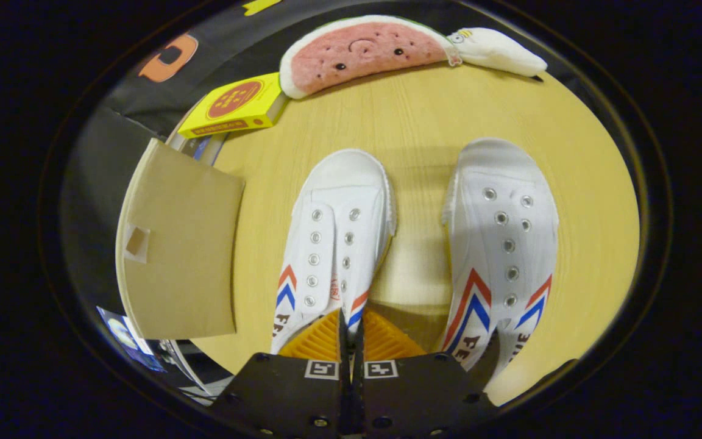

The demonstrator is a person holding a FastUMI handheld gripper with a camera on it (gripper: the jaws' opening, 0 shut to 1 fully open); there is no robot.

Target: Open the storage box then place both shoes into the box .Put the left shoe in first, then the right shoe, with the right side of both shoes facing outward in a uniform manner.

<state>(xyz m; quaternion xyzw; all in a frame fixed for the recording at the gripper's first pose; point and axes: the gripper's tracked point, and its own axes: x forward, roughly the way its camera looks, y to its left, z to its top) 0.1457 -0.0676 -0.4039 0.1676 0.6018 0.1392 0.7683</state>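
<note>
Gripper (350, 326) points downward over the wooden table (424, 122); its orange fingers (314, 341) appear clamped on the left shoe (333, 244), probably its inner collar. Right shoe (503, 244) lies beside it. Left of that shoe: cardboard flap (180, 256). Beyond: yellow box (235, 105), watermelon plush (363, 52).

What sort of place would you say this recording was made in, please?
Probably a staged tabletop booth rather than a home: a wooden table holds white shoes, a watermelon plush and a yellow box, with black cloth behind. The gripper has its jaws nearly closed over the nearer shoe.
</note>
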